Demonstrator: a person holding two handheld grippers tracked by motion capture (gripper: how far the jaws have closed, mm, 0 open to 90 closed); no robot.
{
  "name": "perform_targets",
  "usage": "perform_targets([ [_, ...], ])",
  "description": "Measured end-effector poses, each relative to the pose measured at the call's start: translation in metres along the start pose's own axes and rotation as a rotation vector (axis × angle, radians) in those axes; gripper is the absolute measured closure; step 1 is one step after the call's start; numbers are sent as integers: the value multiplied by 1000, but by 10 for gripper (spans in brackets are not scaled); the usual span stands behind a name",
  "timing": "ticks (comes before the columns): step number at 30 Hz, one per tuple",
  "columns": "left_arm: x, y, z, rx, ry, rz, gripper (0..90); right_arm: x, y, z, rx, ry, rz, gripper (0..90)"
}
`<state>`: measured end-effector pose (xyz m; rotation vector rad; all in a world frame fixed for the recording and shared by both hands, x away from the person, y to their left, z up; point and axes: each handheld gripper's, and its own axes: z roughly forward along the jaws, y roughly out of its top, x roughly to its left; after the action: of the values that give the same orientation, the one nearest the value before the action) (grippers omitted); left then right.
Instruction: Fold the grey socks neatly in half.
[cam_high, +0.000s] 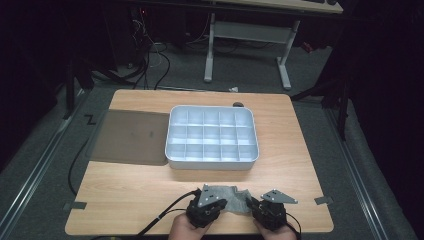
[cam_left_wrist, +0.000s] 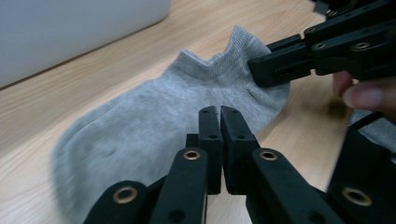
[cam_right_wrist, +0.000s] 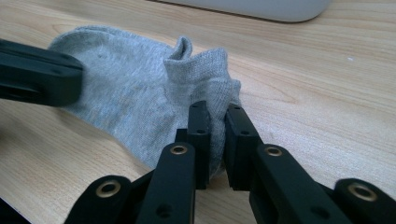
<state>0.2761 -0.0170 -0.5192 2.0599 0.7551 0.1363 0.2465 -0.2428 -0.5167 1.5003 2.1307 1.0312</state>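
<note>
Sock (cam_high: 227, 199) lies left-right at near counter (cam_high: 150, 185) edge | right gripper (cam_right_wrist: 215, 122) pinches cuff end | left gripper (cam_left_wrist: 219, 122) jaws pressed together at its near edge

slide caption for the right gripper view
Right claw pinches the cuff of a grey ankle sock on the wooden table.

The left gripper (cam_left_wrist: 219, 116), jaws closed, pinches the grey sock (cam_left_wrist: 154, 112) beside the right gripper (cam_left_wrist: 261, 70).
</note>
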Motion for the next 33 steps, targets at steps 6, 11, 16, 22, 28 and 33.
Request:
perform_targets([
  [6,1,0,17,67,60,24,900,-1,0,0,-8,15,5,827],
  [11,2,-2,18,57,59,32,900,4,5,-5,-27,50,15,797],
  [16,3,-3,18,55,55,37,900,5,11,-19,-92,74,6,683],
  [22,3,-3,17,53,52,34,900,-18,1,-18,-65,-35,32,817],
  [28,3,-4,17,51,52,34,900,-25,-8,4,0,-52,36,852],
  [33,3,-4,17,47,50,32,900,-28,-4,-16,-87,-8,98,745],
])
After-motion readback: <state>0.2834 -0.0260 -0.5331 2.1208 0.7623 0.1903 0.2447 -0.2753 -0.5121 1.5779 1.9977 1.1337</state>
